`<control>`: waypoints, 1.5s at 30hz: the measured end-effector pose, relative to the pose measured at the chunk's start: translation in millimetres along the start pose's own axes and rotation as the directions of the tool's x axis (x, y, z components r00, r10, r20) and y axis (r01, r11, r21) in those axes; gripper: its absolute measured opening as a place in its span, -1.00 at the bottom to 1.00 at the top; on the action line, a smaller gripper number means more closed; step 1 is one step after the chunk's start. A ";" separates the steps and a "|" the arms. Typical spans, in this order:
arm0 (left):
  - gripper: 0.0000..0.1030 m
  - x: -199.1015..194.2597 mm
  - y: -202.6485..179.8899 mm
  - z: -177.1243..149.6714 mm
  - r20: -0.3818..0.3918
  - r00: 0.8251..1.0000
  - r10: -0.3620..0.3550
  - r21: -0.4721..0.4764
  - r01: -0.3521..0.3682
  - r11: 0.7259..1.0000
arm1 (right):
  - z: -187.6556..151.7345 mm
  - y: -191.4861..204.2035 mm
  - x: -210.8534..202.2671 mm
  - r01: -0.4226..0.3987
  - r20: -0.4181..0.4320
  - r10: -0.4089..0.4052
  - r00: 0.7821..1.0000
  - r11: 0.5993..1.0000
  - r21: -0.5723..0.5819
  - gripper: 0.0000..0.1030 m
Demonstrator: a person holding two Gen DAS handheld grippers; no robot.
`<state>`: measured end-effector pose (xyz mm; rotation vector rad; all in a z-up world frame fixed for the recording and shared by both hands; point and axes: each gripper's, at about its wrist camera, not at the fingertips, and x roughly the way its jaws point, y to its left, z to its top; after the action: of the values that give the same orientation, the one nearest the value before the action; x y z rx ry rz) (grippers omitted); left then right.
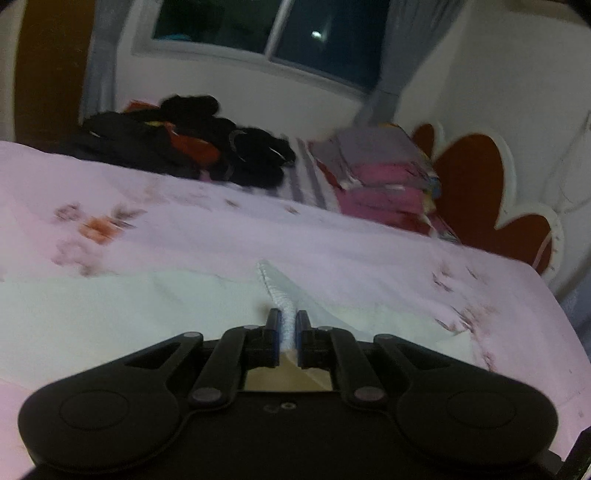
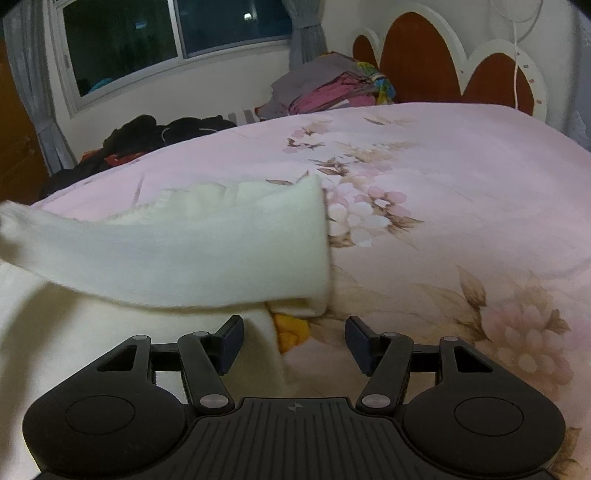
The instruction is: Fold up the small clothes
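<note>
A cream white knit garment (image 1: 110,306) lies spread on the pink floral bedspread (image 1: 258,229). My left gripper (image 1: 287,328) is shut on a ribbed edge of the garment (image 1: 277,291), lifted slightly off the bed. In the right wrist view the garment (image 2: 166,251) has a sleeve folded across its body, cuff end to the right. My right gripper (image 2: 294,339) is open and empty, just in front of the garment's right edge, above the bedspread (image 2: 443,221). A yellow print (image 2: 291,328) shows under the cuff.
A heap of black and red clothes (image 1: 192,144) lies at the far side of the bed. A stack of folded pink and grey clothes (image 1: 380,177) sits by the red and white headboard (image 1: 480,177). A window (image 1: 273,33) is behind.
</note>
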<state>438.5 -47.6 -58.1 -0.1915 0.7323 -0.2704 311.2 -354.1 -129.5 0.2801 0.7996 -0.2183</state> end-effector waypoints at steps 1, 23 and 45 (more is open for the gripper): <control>-0.85 -0.8 6.2 -0.1 0.005 1.000 0.026 0.008 -0.026 1.000 | 0.9 2.4 1.5 -0.005 0.004 0.005 1.000 1.000 -0.002 0.17; 0.21 3.3 43.0 -40.7 0.011 0.971 0.237 0.070 -0.237 0.969 | 22.0 -19.1 -22.6 -0.017 0.079 0.016 0.997 1.000 0.014 0.35; 0.39 55.8 29.7 -59.1 -0.114 0.965 0.238 0.142 -0.222 0.965 | 78.5 -8.8 91.5 0.003 0.017 -0.004 1.000 0.999 0.038 -0.88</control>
<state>443.2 -41.3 -144.3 0.0350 0.8557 -0.1076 423.4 -396.0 -145.6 0.3121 0.7799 -0.2388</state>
